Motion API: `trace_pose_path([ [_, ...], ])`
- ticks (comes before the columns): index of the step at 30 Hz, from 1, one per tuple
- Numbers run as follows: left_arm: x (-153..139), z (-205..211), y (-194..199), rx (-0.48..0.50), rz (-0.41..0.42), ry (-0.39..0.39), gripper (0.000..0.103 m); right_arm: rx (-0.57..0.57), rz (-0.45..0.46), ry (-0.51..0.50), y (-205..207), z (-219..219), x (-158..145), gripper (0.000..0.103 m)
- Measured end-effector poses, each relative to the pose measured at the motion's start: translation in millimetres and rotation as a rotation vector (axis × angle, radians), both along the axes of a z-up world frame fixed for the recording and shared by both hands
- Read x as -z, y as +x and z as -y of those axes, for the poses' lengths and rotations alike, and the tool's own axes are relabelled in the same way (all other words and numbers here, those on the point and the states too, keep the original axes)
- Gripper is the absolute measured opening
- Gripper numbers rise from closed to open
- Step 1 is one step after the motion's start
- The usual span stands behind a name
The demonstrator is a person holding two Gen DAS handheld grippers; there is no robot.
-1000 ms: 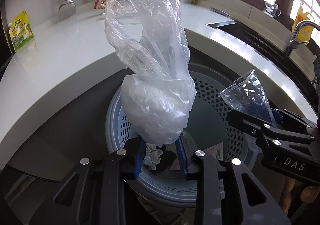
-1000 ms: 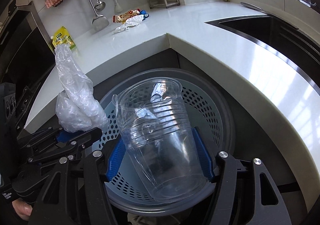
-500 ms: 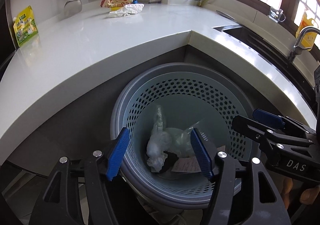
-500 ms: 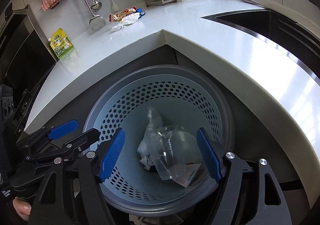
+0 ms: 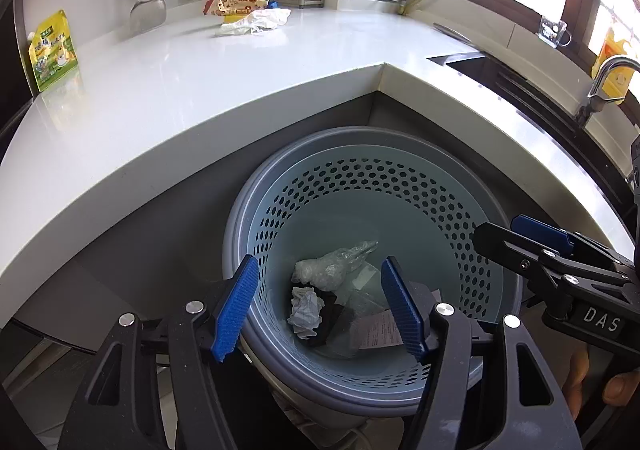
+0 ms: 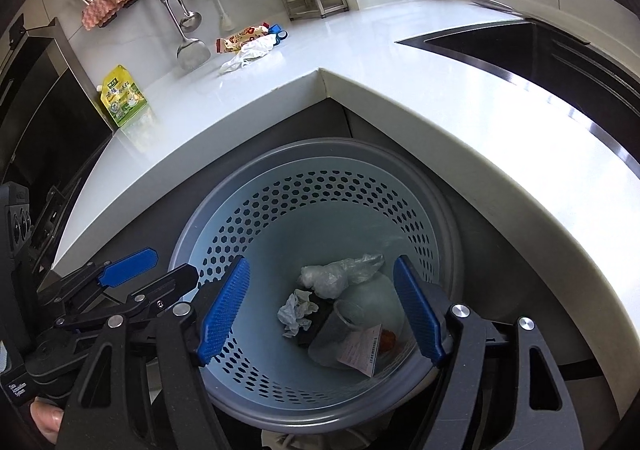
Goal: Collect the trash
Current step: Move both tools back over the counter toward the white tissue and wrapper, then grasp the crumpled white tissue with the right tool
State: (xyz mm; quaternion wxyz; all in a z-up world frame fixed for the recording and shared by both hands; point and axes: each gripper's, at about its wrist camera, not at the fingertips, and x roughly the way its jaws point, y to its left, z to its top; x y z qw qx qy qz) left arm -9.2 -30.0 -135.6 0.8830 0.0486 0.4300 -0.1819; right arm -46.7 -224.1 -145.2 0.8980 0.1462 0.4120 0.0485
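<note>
With both grippers (image 5: 320, 306) (image 6: 320, 310) gaping empty over the bin (image 5: 400, 153), drop done; next, far-counter wrapper (image 5: 234, 5) and tissue (image 5: 258, 21).

left wrist: above basket (image 5: 352, 185), looking down and forward, close | right wrist: same, from further right (image 6: 320, 169) | shared: basket interior, corner countertop (image 5: 200, 81), opposite gripper at frame edge
</note>
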Motion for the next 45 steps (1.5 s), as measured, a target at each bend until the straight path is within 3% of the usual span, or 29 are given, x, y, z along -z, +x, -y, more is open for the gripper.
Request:
trace_pose_path([
  [5,-5,-2,-3,-0.013,0.029,0.001,0.078,-0.007,0.031,0.01,-3,0,-5,0.071],
  [12,-20,-8,-2,-0.039,0.087,-0.005,0.089,-0.004,0.067,0.017,-4,1,-14,0.071],
  [17,-36,-12,2,-0.063,0.138,-0.012,0.095,0.0,0.107,0.017,0,0,-28,0.071],
  [24,-64,-25,16,-0.099,0.189,-0.056,0.095,0.014,0.165,-0.003,20,0,-58,0.072],
  [29,-88,-50,42,-0.174,0.201,-0.112,0.096,-0.011,0.184,-0.027,57,-10,-83,0.073],
  [35,-106,-76,87,-0.258,0.248,-0.081,0.096,-0.06,0.189,-0.065,122,-32,-103,0.075],
  [45,-119,-110,162,-0.322,0.286,-0.054,0.096,-0.106,0.127,-0.091,249,-73,-106,0.075],
])
